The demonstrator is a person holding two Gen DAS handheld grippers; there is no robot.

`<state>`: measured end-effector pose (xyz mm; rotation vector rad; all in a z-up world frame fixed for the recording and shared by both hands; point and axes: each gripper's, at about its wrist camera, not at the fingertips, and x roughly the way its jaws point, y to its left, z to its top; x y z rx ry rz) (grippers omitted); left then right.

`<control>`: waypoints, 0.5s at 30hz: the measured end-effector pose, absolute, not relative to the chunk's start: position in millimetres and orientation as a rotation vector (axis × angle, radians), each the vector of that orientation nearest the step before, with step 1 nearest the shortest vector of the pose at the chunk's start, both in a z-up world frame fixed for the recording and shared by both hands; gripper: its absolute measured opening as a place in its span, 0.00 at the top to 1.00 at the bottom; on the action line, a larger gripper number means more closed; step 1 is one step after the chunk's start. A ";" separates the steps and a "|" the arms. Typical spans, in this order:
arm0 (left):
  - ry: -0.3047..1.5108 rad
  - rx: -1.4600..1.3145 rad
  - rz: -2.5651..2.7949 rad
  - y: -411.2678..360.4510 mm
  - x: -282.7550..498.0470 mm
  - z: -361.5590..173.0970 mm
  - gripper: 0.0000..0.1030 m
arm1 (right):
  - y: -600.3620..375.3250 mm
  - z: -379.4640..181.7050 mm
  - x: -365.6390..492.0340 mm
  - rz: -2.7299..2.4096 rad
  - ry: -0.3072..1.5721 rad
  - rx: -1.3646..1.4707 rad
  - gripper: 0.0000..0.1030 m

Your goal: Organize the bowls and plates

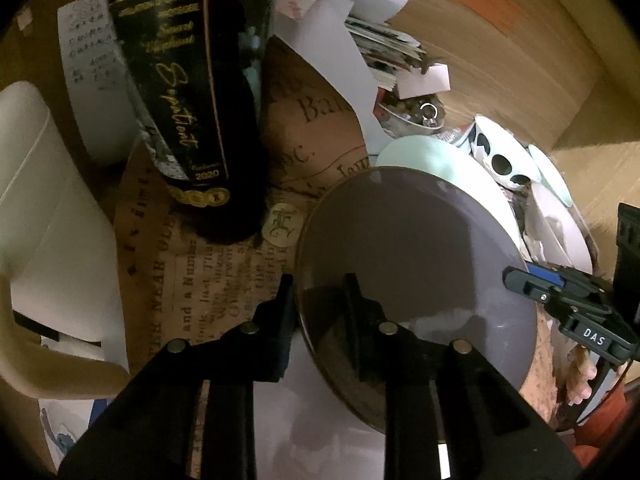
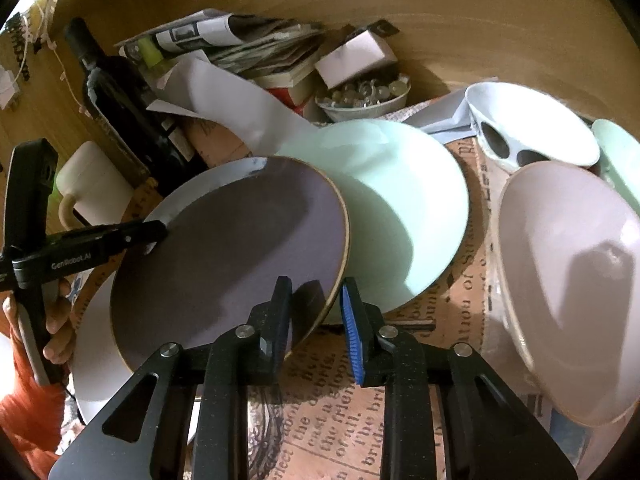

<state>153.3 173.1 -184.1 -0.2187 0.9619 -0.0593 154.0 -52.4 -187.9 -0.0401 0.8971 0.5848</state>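
A grey-purple plate [image 1: 420, 248] [image 2: 224, 256] lies tilted over a white plate [image 2: 94, 344] on the newsprint cover. My left gripper [image 1: 319, 300] is shut on its left rim, one finger on top and one outside the edge. At the opposite rim my right gripper [image 2: 315, 304] is shut the same way, its blue pad [image 2: 352, 332] under the lip. Each gripper shows in the other view: the right gripper [image 1: 516, 280] and the left gripper [image 2: 158, 230]. A mint plate [image 2: 400, 208] lies behind, partly covered. A pink bowl [image 2: 568, 280] and a white spotted bowl [image 2: 532, 120] stand to the right.
A dark wine bottle [image 1: 188, 100] and a cream mug [image 1: 48, 220] stand close on the left. At the back are a small bowl of beads [image 2: 364, 96], a pile of papers [image 2: 240, 44] and a wooden wall. A hand [image 2: 56, 320] in an orange sleeve holds the left gripper.
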 end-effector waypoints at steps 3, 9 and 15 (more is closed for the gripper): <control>0.962 -0.215 -0.060 172.9 153.8 -183.8 0.78 | -53.0 -187.6 154.7 0.582 0.902 -0.032 0.78; 0.949 -0.210 -0.034 168.2 150.9 -179.8 0.78 | -49.6 -184.6 151.2 0.578 0.886 -0.048 0.78; 0.927 -0.217 -0.035 163.0 140.7 -173.2 0.78 | -56.7 -182.7 150.3 0.563 0.888 -0.012 0.78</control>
